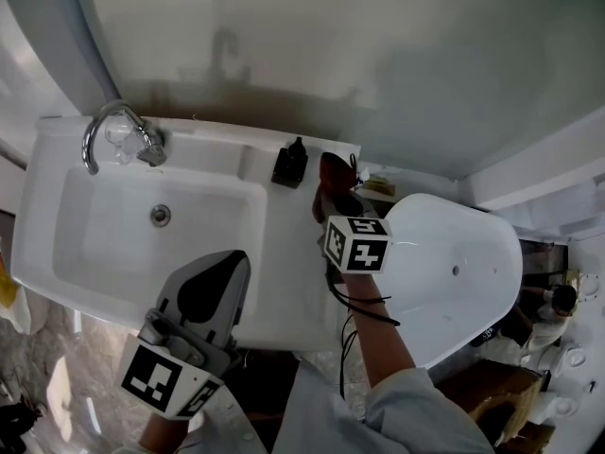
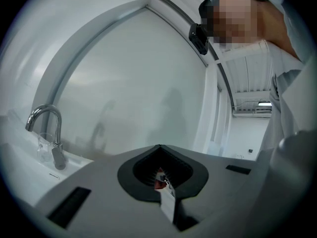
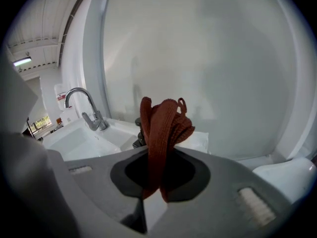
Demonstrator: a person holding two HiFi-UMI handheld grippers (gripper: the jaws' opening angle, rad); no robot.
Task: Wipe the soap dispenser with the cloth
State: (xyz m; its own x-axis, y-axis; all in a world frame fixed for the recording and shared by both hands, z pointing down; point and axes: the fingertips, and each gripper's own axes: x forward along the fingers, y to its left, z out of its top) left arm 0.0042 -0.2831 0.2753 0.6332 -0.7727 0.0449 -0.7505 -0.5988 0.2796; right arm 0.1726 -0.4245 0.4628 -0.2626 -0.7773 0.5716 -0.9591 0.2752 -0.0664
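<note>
Item, far left: chrome tap (image 1: 142,140) over a white sink (image 1: 104,244), neither in use. Item, lower left: left gripper (image 1: 227,270), held low over the sink's front edge, well apart from the work, pointing up and away from the person. Its jaws are together and carry nothing of the task; a small reddish speck shows at their seam, and what it is cannot be told. Item, centre, on the ledge by the back wall: soap dispenser (image 1: 289,164), black, upright, the thing to be wiped. Just to its right is the cloth (image 1: 336,185), rust-brown and knitted, bunched in folds that stand up out of the right gripper (image 1: 331,214), whose jaws are clamped on its lower part. From the head view cloth and dispenser look just apart, so the wipe is judged not yet begun. The right forearm comes in from lower right, sleeve at the frame's bottom, with the gripper aimed toward the wall. Item, right: white rounded fixture (image 1: 454,263) – unused. Handling note: carry the bunch leftward so the fabric, not the jaw tips, meets the dispenser. Press lightly, since nothing steadies the body and it could tip or slide. Stroke downward along its sides and go gently near the pump head.
</note>
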